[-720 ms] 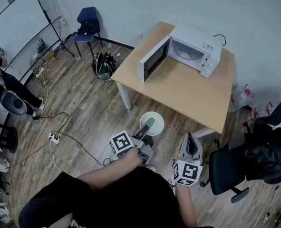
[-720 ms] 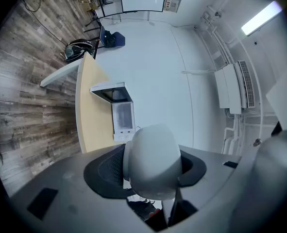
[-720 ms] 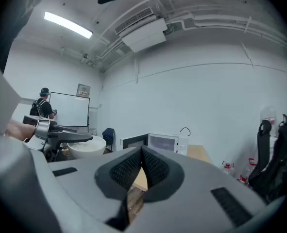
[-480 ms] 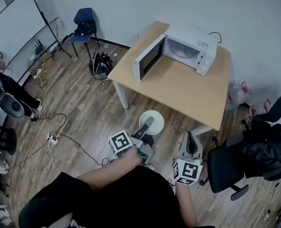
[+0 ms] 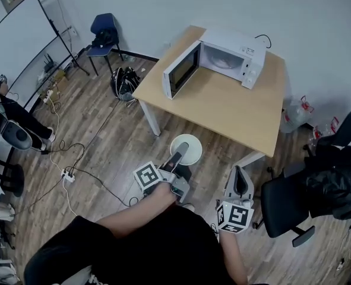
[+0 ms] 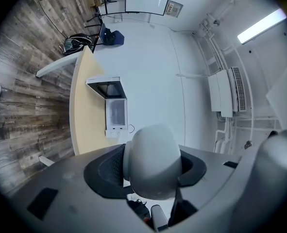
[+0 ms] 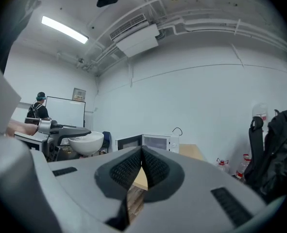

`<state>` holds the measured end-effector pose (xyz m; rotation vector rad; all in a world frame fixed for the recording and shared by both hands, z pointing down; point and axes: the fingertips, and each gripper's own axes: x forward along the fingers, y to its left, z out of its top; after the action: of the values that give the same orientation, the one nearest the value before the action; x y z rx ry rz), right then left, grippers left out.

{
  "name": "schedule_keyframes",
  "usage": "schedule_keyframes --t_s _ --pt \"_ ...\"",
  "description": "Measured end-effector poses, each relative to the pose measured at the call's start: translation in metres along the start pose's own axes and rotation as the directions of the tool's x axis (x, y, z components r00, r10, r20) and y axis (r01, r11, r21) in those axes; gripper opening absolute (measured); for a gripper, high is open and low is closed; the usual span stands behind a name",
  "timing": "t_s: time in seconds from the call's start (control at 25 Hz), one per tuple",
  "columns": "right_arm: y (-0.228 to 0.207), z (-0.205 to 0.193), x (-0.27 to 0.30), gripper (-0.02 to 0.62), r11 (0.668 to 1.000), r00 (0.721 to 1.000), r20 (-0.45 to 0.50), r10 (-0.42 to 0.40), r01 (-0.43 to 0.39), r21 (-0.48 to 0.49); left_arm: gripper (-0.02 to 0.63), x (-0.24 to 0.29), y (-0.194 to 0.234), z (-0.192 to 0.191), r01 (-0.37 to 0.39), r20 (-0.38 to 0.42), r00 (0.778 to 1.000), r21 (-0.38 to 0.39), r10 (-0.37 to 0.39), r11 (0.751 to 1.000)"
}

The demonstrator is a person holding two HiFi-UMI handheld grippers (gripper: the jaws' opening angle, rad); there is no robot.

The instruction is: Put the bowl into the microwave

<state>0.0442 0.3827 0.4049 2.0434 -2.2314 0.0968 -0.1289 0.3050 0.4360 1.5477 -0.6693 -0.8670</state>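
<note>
Bowl [image 5: 186,149], white, appears at lower centre of the head view. It is pinched by its rim in the left hand-held gripper [image 5: 176,159] and carried above the wooden floor [image 5: 104,135], just below the lower edge of the table [image 5: 223,108] in the frame. We see the microwave [image 5: 231,57] on the table at upper centre, its door [image 5: 176,71] swung open toward the left of the frame. In the left gripper view we find both jaws closed on the bowl's wall. The right hand-held gripper [image 5: 239,186], at lower right, has its jaws pressed together with nothing between them.
</note>
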Motion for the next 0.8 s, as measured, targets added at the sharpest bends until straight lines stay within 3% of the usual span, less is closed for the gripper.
schedule_keyframes --t_s 0.48,0.8 --pt "-0.006 -0.008 0.006 0.060 1.000 1.000 0.005 0.009 -0.009 0.030 0.225 0.015 0.008 -0.010 -0.039 -0.037 0.999 0.012 0.040 0.999" --pt "-0.039 -0.009 0.036 0.060 0.999 0.999 -0.016 -0.037 0.037 0.024 0.225 0.065 0.023 -0.011 -0.039 -0.066 0.997 -0.017 0.038 0.999"
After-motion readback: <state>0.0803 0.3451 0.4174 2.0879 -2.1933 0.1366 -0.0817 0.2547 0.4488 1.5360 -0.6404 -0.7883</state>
